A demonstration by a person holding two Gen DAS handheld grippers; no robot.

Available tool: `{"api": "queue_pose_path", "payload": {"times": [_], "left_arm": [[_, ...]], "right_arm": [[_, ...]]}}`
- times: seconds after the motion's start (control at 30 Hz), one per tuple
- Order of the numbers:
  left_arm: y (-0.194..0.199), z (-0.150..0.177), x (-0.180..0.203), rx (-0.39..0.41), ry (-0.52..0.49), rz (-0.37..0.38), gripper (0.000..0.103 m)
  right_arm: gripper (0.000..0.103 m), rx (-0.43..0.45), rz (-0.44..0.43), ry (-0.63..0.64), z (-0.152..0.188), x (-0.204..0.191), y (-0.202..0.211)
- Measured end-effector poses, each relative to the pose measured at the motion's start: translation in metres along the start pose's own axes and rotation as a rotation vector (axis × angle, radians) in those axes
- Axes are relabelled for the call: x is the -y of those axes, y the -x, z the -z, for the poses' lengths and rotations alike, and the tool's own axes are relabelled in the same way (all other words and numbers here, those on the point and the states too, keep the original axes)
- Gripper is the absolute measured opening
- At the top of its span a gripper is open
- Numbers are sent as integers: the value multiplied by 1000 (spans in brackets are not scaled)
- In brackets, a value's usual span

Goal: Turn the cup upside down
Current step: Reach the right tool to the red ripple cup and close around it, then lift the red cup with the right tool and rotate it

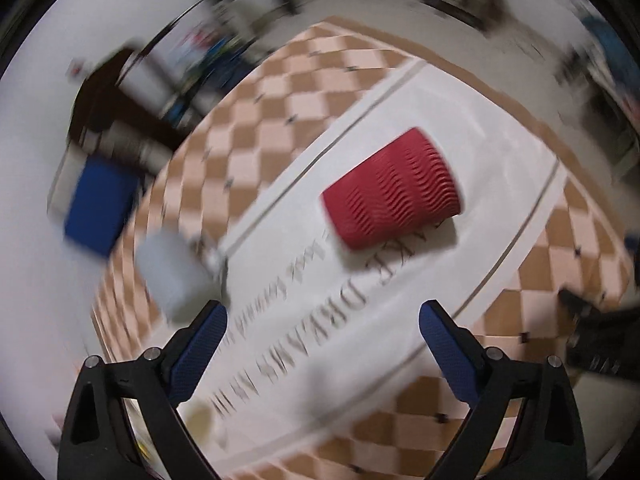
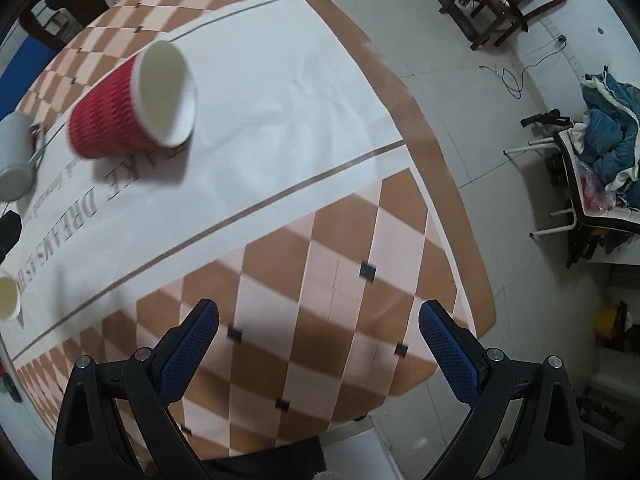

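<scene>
You are holding the left gripper (image 1: 323, 322) above the table with its blue pads spread wide apart and nothing between them. The red cup (image 1: 392, 189) is lying on its side on the white band of the tablecloth (image 1: 500, 168), just beyond the printed lettering, ahead of those fingers and a little to their right. The left wrist view is blurred, so the fine detail of the cup's ribbing is hard to read there.

The right gripper (image 2: 319, 322) is also standing wide apart and empty, hanging over the near checked part of the cloth by the table edge, well apart from the cup. In its view the cup is lying far to the left, its white open mouth turned toward that camera and its base pointing away to the left.

Since the cup is resting on its side, it is neither upright nor inverted, so the flip is not yet finished. The left gripper looks the better placed of the two: its opening is broad enough to take the cup's body, and it is pointing roughly at it. A grey mug (image 2: 18, 152) is sitting to the cup's left, close enough that you should be minding it when closing in. A small pale cup (image 2: 8, 298) is sitting nearer, at the left edge.
</scene>
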State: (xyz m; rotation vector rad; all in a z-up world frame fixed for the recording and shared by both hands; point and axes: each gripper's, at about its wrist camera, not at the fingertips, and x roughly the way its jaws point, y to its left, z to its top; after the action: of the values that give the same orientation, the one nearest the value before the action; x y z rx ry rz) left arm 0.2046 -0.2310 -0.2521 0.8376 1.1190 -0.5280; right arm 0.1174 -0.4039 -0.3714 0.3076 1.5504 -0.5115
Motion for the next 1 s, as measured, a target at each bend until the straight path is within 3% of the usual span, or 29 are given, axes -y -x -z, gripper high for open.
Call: {"api": "queue_pose_path", "payload": {"times": [0.13,0.23,0.47,0.53,0.6,0.77,1.0], "left_arm": [[-19,-19,23,0,-262,-16,98],[-37,-31,35,-22,-380,-21,87],[-70,-61,63,-35,-514,-44,87],[-77,-64,72,-31,-549,-54,82],[-83,-68,77,-14,-569,-78,78],[-79,-78,73,8,-518,-44,76],[-68,-81,57,-33,-336,47,72]], "right_arm": [[101,-24,9,-3,-17,5,-14],[101,-46,40,4,-27,7,-23],[101,-88,57,-13,-36,18,-37],[101,-96,61,-16,-39,23,-40],[101,-103,64,-21,-42,27,-42],[101,-110,67,-34,-41,37,-44],[101,-95,58,-22,-42,42,-40]]}}
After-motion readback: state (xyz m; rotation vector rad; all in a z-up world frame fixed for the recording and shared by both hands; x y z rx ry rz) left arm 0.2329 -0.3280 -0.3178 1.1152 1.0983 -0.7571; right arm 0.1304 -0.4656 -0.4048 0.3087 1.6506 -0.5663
